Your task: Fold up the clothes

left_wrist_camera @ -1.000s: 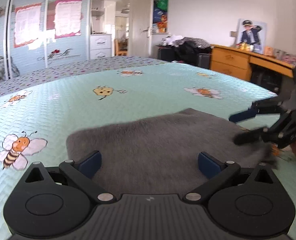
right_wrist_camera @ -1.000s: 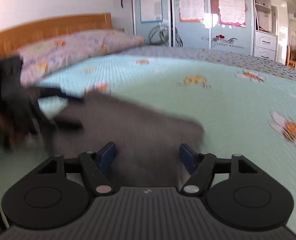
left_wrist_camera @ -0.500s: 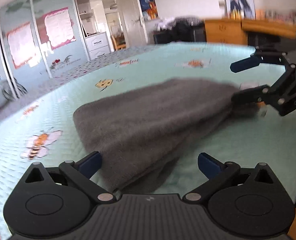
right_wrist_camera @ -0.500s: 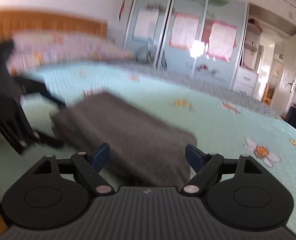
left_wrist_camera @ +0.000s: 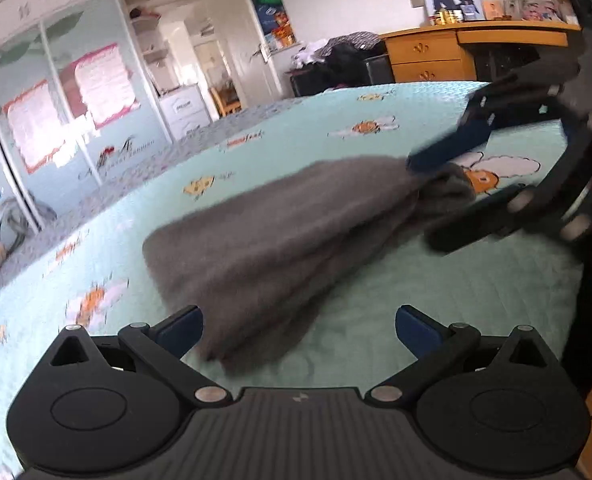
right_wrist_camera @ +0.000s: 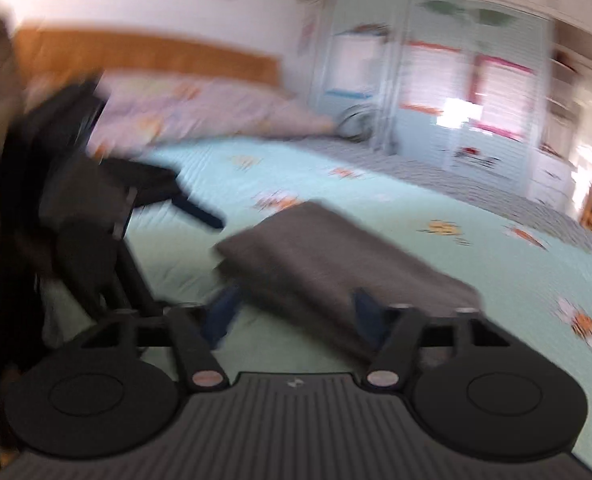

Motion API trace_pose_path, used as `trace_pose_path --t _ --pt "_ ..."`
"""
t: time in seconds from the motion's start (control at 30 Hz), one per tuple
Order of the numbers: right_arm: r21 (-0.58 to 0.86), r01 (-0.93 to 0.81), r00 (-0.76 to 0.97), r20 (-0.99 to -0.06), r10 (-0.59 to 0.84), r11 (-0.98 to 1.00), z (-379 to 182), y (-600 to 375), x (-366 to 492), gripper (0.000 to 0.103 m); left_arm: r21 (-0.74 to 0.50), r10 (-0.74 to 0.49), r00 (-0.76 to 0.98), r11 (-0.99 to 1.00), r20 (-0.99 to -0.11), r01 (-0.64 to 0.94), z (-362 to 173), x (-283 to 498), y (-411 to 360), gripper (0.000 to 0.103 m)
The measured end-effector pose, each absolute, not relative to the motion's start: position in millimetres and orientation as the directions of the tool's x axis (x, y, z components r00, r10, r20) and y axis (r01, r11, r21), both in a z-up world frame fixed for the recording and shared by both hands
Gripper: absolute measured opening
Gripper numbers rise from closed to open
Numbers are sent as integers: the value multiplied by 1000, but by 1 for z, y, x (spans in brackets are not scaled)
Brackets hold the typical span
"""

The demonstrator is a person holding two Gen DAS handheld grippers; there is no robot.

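Observation:
A folded grey fleece garment [left_wrist_camera: 288,224] lies on the mint bedspread [left_wrist_camera: 436,288] with its bee print. My left gripper [left_wrist_camera: 298,330] is open, and the garment's near end sits just ahead of its left finger [left_wrist_camera: 180,330], untouched. At the far end, my right gripper [left_wrist_camera: 444,192] has its jaws closing, one blue pad above and one finger below the bunched cloth end. In the blurred right wrist view the grey garment [right_wrist_camera: 316,256] runs between the right gripper's [right_wrist_camera: 296,310] fingers. The left gripper [right_wrist_camera: 156,196] shows at that view's left.
A pink pillow [right_wrist_camera: 200,116] and wooden headboard [right_wrist_camera: 144,56] stand at the bed's head. Wardrobe doors [left_wrist_camera: 76,120] line the far side, beside an open door [left_wrist_camera: 240,52]. An orange desk [left_wrist_camera: 456,56] and a heap of dark clothes [left_wrist_camera: 348,56] stand beyond the bed.
The right gripper's jaws have narrowed onto the garment's far end, which now bunches between them. Both hands have swung sideways and rolled, so the room looks tilted. The left gripper stays open.

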State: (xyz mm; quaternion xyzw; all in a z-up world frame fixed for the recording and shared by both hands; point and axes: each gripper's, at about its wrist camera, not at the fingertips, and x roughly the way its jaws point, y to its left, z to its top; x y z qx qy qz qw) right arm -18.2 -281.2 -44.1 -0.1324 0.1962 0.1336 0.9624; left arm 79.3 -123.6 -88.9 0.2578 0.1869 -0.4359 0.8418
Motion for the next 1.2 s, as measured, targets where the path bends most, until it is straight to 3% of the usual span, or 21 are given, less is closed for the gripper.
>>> trace_pose_path --t 0.07,0.1,0.27,0.4,0.53,0.6,0.67,0.7,1.2 --pt "-301 -344 881 -431 195 890 -49 -265 -9 31 242 -618 554 518 -558 821 -91 78 -107 102" --pt "-352 -361 880 -435 191 864 -50 -257 -6 29 222 -610 554 534 -566 816 -92 78 -98 102" --pt "-657 -346 918 -385 96 671 -63 -222 14 29 102 -605 564 626 -562 773 -94 80 -61 102" --pt "-770 -323 930 -366 34 551 -73 -216 25 28 51 -620 561 645 -548 762 -94 81 -52 102" --pt "-794 -307 933 -360 2 524 -69 -215 28 27 37 -633 551 638 -544 769 -95 86 -52 102" --pt "-797 -301 935 -354 -3 523 -62 -216 30 20 27 -639 545 635 -543 772 -98 87 -55 102" --pt "-806 -299 935 -355 -13 510 -65 -210 33 6 14 -646 538 633 -542 774 -102 87 -57 102" --pt "-812 -299 934 -356 -18 502 -67 -206 35 5 8 -649 534 632 -541 775 -103 87 -57 102" --pt "-860 -288 934 -350 -76 422 -99 -179 41 7 -29 -663 523 633 -536 773 -110 86 -59 102"
